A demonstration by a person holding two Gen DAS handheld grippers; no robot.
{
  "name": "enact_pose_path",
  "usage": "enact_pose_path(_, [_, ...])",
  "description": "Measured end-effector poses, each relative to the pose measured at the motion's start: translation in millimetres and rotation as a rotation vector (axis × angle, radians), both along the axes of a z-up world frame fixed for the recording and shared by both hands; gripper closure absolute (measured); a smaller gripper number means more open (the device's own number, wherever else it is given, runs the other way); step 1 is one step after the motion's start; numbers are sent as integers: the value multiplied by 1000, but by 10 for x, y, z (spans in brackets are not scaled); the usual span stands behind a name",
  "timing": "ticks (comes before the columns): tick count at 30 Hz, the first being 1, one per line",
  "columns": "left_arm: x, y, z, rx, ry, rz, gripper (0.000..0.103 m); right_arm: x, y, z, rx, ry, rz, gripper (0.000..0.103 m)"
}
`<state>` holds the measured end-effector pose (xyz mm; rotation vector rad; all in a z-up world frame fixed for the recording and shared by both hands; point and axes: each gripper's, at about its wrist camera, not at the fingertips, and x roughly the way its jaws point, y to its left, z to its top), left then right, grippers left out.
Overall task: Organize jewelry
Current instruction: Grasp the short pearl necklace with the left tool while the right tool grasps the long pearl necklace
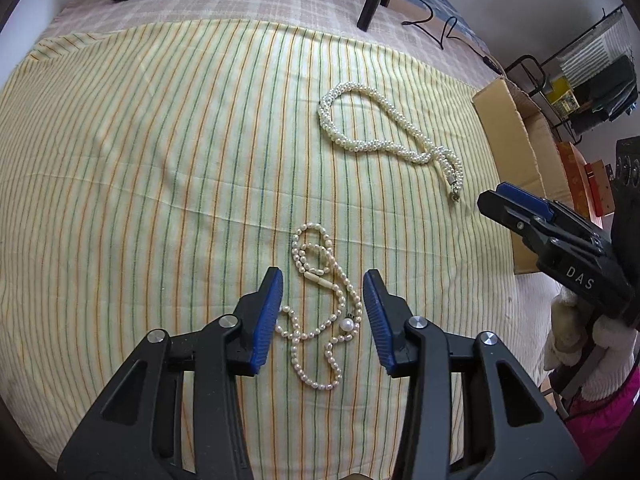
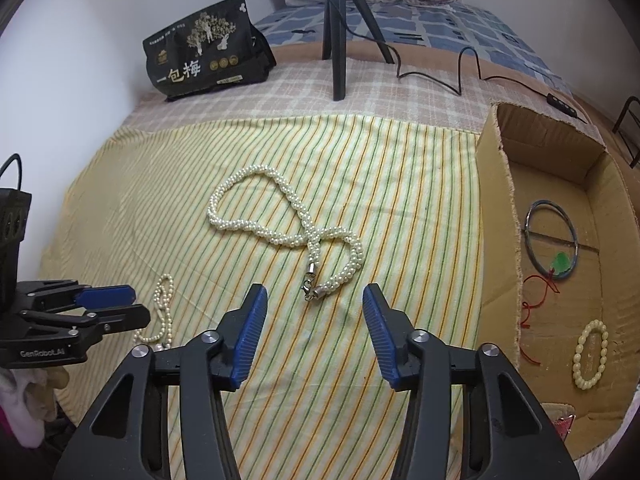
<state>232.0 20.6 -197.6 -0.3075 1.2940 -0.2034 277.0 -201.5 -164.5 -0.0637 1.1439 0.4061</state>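
Between left tongs (image 1: 322,284): thin pearl strand (image 1: 320,308), unclenched, straddling for pickup; right tongs (image 2: 314,300) released near rope necklace (image 2: 280,224) clasp

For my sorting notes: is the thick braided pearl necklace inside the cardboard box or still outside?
Outside. The braided pearl necklace lies on the striped cloth, left of the cardboard box.

Both grippers pointed steeply downward. The left gripper (image 1: 322,280) had its jaws parted. The right gripper (image 2: 315,294) stood likewise, gripping nothing.
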Motion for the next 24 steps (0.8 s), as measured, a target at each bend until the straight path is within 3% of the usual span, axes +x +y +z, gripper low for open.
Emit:
enact_pose_path(15, [144, -118, -195, 56, 17, 16, 63, 125, 54, -91, -15, 10, -3, 55])
enact_pose_path(20, [164, -188, -211, 128, -21, 4, 88, 197, 116, -189, -32, 25, -3, 59])
enact_pose_path(24, [195, -147, -227, 99, -12, 11, 91, 246, 195, -265, -52, 32, 9, 61])
